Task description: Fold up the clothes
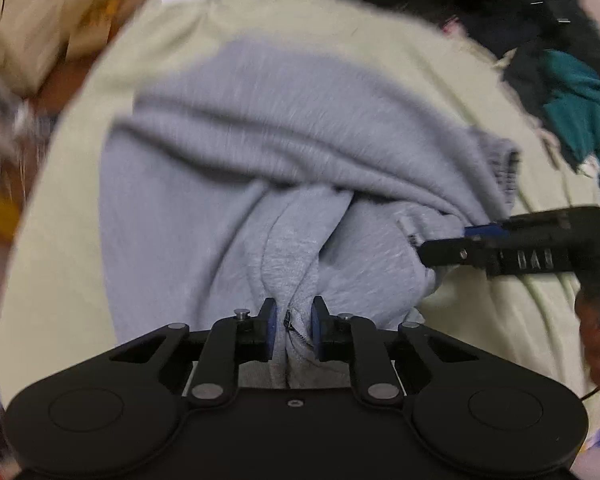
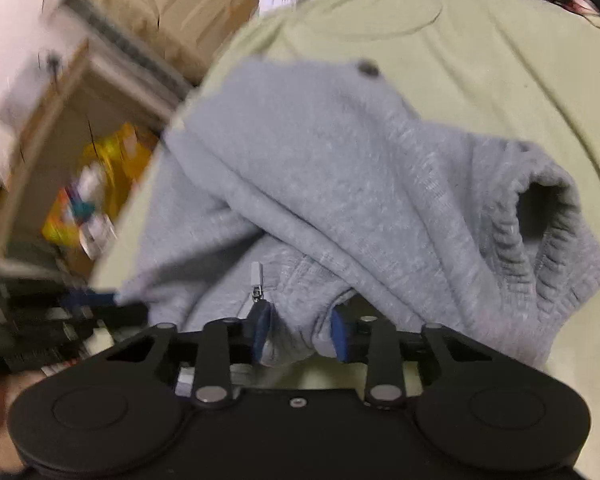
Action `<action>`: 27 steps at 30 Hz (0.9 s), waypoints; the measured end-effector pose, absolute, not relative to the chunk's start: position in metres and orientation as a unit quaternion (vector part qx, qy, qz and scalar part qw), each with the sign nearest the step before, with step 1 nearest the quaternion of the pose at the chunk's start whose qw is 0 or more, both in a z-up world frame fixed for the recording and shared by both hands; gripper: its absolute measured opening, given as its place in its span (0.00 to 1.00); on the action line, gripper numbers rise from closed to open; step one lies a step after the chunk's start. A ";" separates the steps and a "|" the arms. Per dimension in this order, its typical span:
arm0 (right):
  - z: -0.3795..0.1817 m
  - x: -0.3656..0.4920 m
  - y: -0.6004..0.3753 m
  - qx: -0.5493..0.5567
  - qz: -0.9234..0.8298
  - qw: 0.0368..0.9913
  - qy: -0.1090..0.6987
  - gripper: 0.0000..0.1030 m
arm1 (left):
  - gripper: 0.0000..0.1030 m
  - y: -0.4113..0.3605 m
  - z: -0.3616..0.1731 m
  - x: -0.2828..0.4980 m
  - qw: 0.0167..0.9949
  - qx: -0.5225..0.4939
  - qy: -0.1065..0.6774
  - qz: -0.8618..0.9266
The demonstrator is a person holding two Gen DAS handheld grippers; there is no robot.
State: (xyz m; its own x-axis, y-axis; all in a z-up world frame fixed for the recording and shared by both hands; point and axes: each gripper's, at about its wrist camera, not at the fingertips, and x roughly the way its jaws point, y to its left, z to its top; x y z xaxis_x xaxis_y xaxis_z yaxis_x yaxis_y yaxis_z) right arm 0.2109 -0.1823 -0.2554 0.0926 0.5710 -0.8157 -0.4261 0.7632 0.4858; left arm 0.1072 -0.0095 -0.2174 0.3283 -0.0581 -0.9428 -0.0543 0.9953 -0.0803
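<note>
Pinching gathered grey sweatshirt (image 1: 228, 184) fabric at the zipper with left gripper (image 1: 293, 330) fingers, right gripper (image 2: 300, 334) fingers clamping a nearby fold, likely lifting an edge to fold over the pale green sheet (image 1: 80, 200). Visible only from right wrist: ribbed cuff (image 2: 540, 216) opening, zipper pull (image 2: 257, 276).

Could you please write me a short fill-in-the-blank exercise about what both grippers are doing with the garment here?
1. The left gripper has its jaws shut on the ____ sweatshirt.
2. The sweatshirt lies on a pale ____ sheet.
3. The right gripper grips cloth just below the garment's metal ____ pull.
4. A ribbed ____ opening gapes at the right in the right wrist view.

Missing words: grey; green; zipper; cuff
</note>
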 end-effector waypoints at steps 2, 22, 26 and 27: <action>-0.240 0.211 -0.185 0.075 0.346 0.742 0.570 0.14 | 0.16 -0.002 -0.207 0.100 0.819 -0.061 0.571 0.001; -0.205 0.276 -0.123 0.043 0.324 0.797 0.508 0.08 | 0.15 0.112 -0.153 0.145 0.853 -0.024 0.520 0.047; -0.218 0.293 -0.102 0.030 0.299 0.809 0.506 0.08 | 0.15 0.145 -0.175 0.159 0.844 -0.019 0.532 0.068; -0.220 0.292 -0.094 0.014 0.276 0.822 0.498 0.08 | 0.15 0.155 -0.181 0.163 0.843 -0.014 0.534 0.070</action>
